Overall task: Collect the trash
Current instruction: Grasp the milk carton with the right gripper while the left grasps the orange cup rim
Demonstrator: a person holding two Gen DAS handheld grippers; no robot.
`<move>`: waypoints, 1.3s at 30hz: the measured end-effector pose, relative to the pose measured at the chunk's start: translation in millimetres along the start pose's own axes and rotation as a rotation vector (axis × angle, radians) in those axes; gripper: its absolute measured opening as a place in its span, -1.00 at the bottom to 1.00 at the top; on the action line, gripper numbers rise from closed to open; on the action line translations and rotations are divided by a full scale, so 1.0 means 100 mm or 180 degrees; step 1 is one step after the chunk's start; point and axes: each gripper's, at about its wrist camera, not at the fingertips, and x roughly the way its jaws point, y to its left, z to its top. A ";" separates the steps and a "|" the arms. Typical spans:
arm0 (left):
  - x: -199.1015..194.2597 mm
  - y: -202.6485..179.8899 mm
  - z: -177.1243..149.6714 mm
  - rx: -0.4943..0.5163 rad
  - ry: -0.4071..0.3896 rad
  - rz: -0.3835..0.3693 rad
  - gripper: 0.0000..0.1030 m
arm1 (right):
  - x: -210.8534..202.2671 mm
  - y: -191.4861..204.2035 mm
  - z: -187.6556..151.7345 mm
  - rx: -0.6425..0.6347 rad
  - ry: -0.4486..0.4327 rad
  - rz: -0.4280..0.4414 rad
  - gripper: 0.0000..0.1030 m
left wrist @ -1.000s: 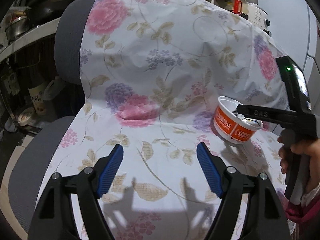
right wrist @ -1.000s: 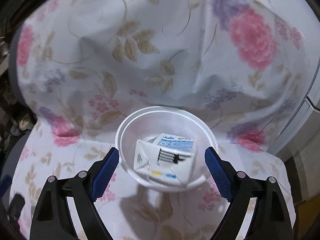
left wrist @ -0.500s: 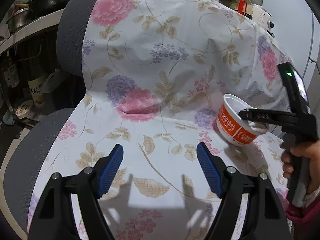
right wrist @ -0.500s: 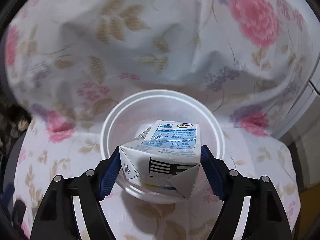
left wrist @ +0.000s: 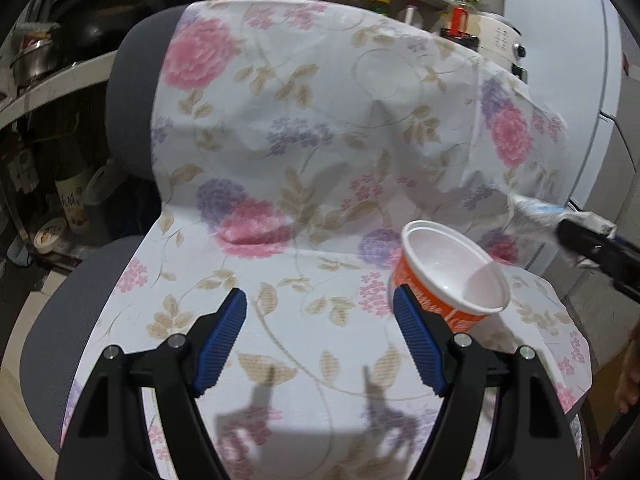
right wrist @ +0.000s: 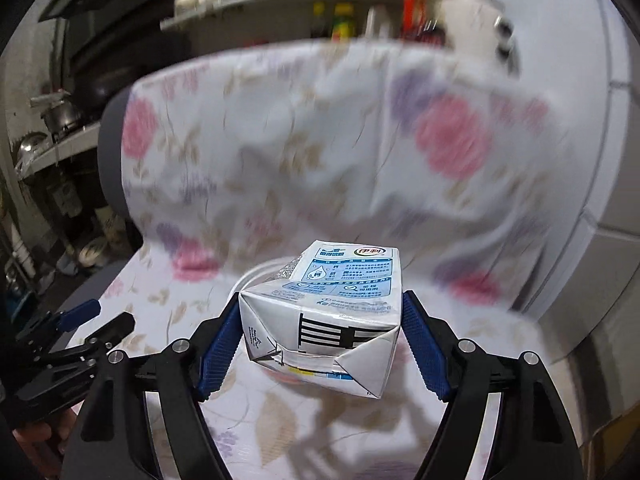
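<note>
Right gripper (right wrist: 322,344): fingers have just been closing and now clamp a crumpled milk carton (right wrist: 324,316), held in the air above the chair seat. The orange-and-white cup (left wrist: 452,276) it hangs over stands empty near the right edge of the seat, on the floral cloth (left wrist: 320,140). Left gripper (left wrist: 320,344): fingers spread wide, nothing between them, hovering over the middle of the seat, cup just beside the right finger. Carton picked up; cup not yet collected. No bin in view.
</note>
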 end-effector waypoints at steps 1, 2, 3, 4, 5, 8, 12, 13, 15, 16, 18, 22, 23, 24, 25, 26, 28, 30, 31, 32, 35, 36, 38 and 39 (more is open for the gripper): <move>0.01 -0.07 0.03 0.0039 -0.0006 -0.0027 0.43 | -0.07 -0.05 -0.03 -0.0011 -0.0051 -0.0043 0.49; 0.03 -0.12 0.04 0.0060 0.0001 -0.0047 0.43 | -0.10 -0.08 -0.05 -0.0013 -0.0072 -0.0065 0.49; 0.07 -0.16 0.07 0.0078 0.0021 -0.0072 0.43 | -0.13 -0.13 -0.10 -0.0007 -0.0088 -0.0090 0.49; 0.12 -0.23 0.10 0.0089 0.0045 -0.0106 0.43 | -0.15 -0.19 -0.15 0.0014 -0.0095 -0.0111 0.49; 0.16 -0.27 0.13 0.0096 0.0052 -0.0130 0.43 | -0.17 -0.23 -0.19 0.0039 -0.0094 -0.0115 0.49; 0.36 -0.45 0.22 0.0132 0.0142 -0.0231 0.43 | -0.19 -0.40 -0.33 0.0147 -0.0058 -0.0141 0.50; 0.61 -0.64 0.24 0.0226 0.0267 -0.0203 0.39 | -0.21 -0.60 -0.49 0.0299 0.0016 -0.0148 0.50; 0.68 -0.69 0.21 0.0262 0.0318 -0.0156 0.36 | -0.21 -0.63 -0.52 0.0321 0.0031 -0.0152 0.50; 0.76 -0.72 0.16 0.0269 0.0406 -0.0145 0.32 | -0.22 -0.70 -0.57 0.0357 0.0059 -0.0148 0.50; 0.79 -0.72 0.13 0.0262 0.0452 -0.0146 0.25 | -0.22 -0.72 -0.60 0.0373 0.0070 -0.0148 0.50; 0.82 -0.72 0.07 0.0247 0.0498 -0.0162 0.20 | -0.23 -0.75 -0.63 0.0409 0.0078 -0.0140 0.50; 0.84 -0.72 -0.02 0.0237 0.0578 -0.0230 -0.20 | -0.26 -0.77 -0.70 0.0446 0.0087 -0.0125 0.50; 0.86 -0.73 -0.05 0.0253 0.0613 -0.0243 -0.27 | -0.27 -0.78 -0.72 0.0448 0.0090 -0.0127 0.50; 0.87 -0.74 -0.08 0.0272 0.0648 -0.0262 -0.40 | -0.29 -0.78 -0.74 0.0452 0.0091 -0.0134 0.50; 0.88 -0.75 -0.11 0.0287 0.0678 -0.0278 -0.51 | -0.30 -0.79 -0.75 0.0458 0.0092 -0.0139 0.50; 0.88 -0.76 -0.13 0.0296 0.0691 -0.0275 -0.53 | -0.33 -0.80 -0.78 0.0471 0.0091 -0.0144 0.50; 0.85 -0.78 -0.17 0.0307 0.0681 -0.0303 -0.73 | -0.38 -0.83 -0.81 0.0490 0.0087 -0.0161 0.50; 0.78 -0.78 -0.17 0.0279 0.0621 -0.0348 -0.88 | -0.43 -0.86 -0.83 0.0505 0.0071 -0.0178 0.51; 0.74 -0.78 -0.16 0.0269 0.0578 -0.0378 -0.92 | -0.48 -0.87 -0.84 0.0517 0.0049 -0.0192 0.50; 0.66 -0.80 -0.16 0.0286 0.0510 -0.0419 -0.92 | -0.51 -0.89 -0.85 0.0526 0.0032 -0.0207 0.50; 0.46 -0.91 -0.17 0.0389 0.0388 -0.0480 -0.94 | -0.64 -0.95 -0.89 0.0572 -0.0034 -0.0247 0.50; 0.41 -0.94 -0.18 0.0392 0.0373 -0.0533 -0.94 | -0.68 -0.97 -0.90 0.0587 -0.0055 -0.0261 0.50; 0.26 -1.02 -0.20 0.0441 0.0303 -0.0571 -0.94 | -0.77 -1.03 -0.94 0.0617 -0.0105 -0.0293 0.50; 0.19 -1.07 -0.21 0.0464 0.0278 -0.0598 -0.94 | -0.82 -1.06 -0.97 0.0641 -0.0146 -0.0310 0.50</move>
